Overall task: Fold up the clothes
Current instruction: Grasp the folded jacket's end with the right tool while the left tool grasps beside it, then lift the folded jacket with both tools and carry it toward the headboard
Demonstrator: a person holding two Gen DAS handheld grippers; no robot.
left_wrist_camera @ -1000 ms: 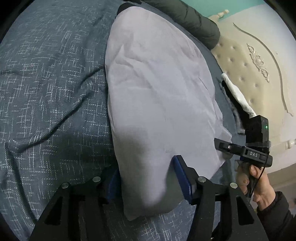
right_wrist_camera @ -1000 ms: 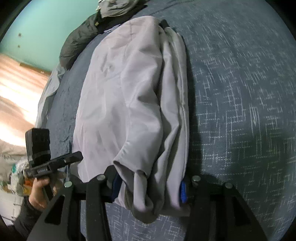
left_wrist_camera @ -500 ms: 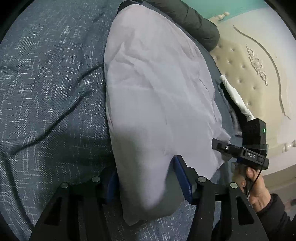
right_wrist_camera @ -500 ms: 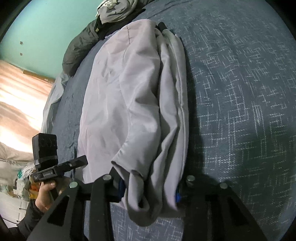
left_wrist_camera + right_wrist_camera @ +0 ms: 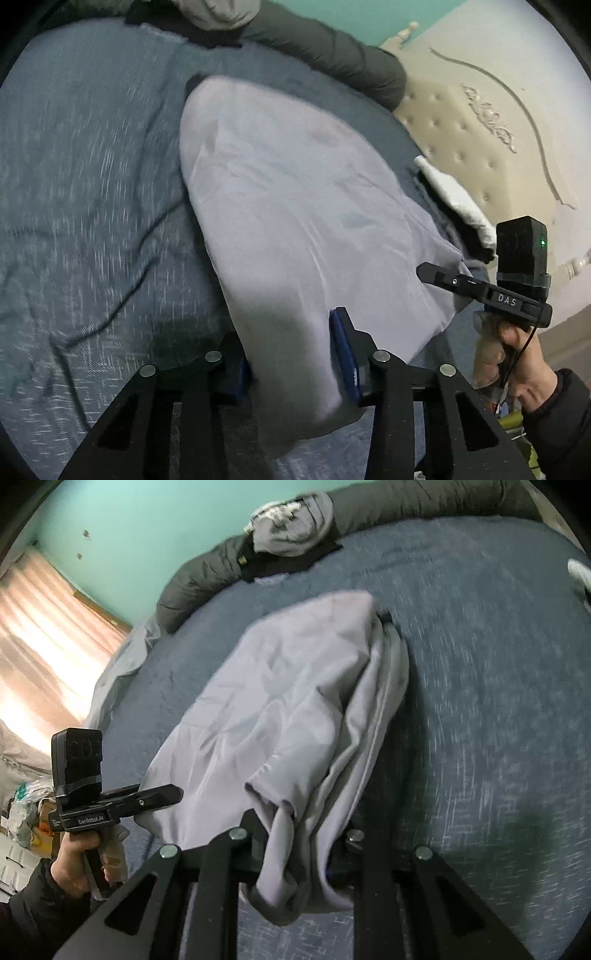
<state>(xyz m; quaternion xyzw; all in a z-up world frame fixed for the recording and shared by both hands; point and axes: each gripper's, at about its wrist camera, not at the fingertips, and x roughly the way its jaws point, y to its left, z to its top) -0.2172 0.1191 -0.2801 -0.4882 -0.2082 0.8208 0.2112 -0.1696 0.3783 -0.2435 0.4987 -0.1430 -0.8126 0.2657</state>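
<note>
Garment near edge lifted off bed
Left tool and right tool closing, each clamped on cloth since a second ago; fold starting.

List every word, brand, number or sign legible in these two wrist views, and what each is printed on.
"DAS": on the black bar of the right tongs, seen in the left wrist view.
"GenRobot.AI": on the black body of the left tongs, seen in the right wrist view.
A small label left of "GenRobot.AI" is too small to read.
No text shows on the grey garment.
</note>
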